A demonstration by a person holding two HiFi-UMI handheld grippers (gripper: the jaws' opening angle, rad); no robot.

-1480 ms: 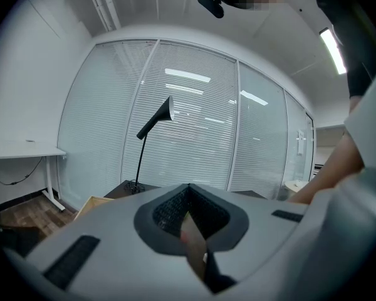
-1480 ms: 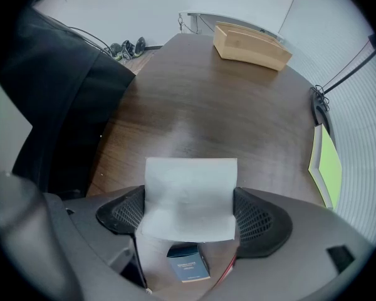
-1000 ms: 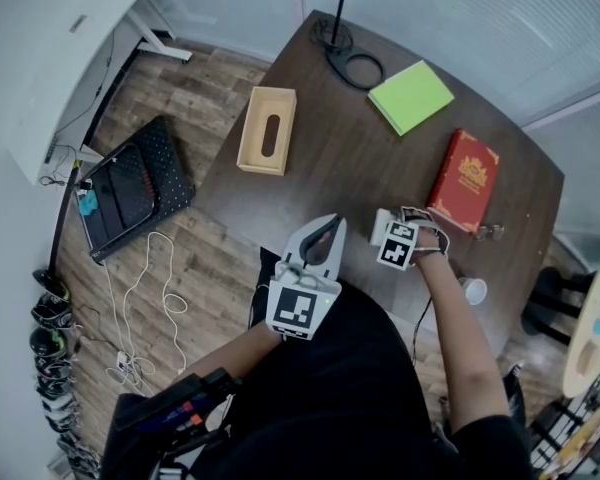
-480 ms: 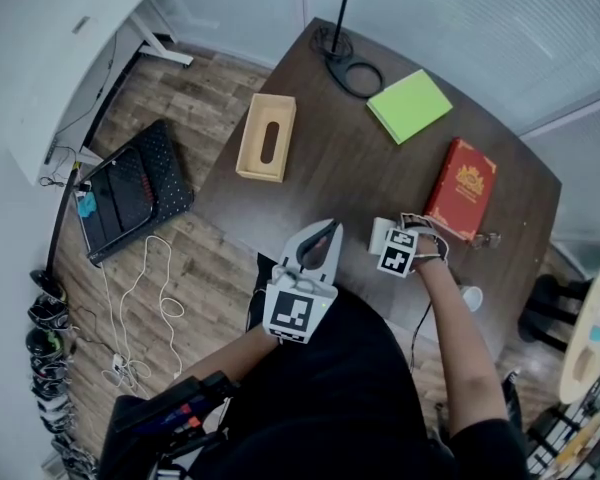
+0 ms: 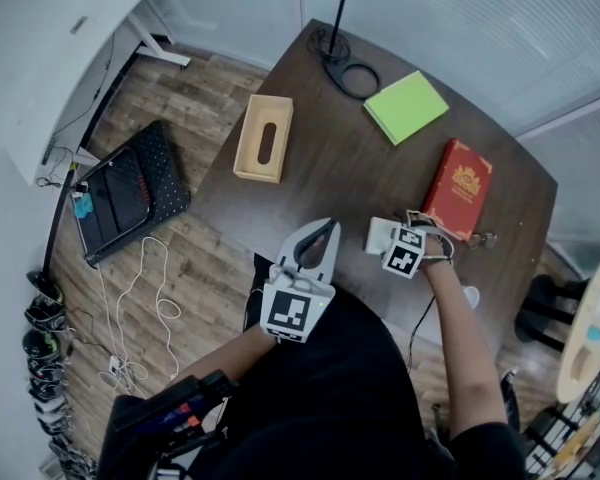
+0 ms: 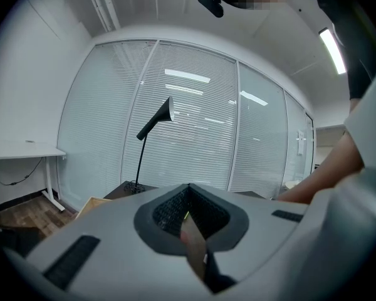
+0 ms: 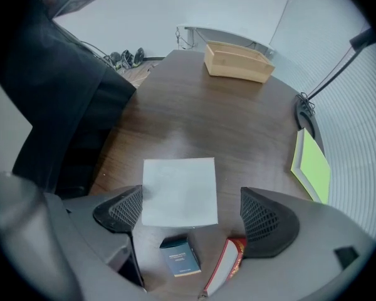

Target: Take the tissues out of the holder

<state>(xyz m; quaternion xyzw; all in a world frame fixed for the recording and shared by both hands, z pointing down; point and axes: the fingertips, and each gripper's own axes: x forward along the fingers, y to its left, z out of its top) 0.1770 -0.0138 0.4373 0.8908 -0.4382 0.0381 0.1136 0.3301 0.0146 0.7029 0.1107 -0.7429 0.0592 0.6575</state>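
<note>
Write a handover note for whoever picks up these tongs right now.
Left tongs: shut, empty, held level near the table's front edge.
Right tongs: open, jaws have just been opening, pointing down over the tissues, not gripping them.
Tissues: flat white stack on the table by the red book. The wooden holder sits at the far left edge.
Done: tissues out.
Left: the holder's inside can't be checked from here.

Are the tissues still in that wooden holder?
Out: the white tissues lie flat on the table, apart from the wooden holder.
</note>
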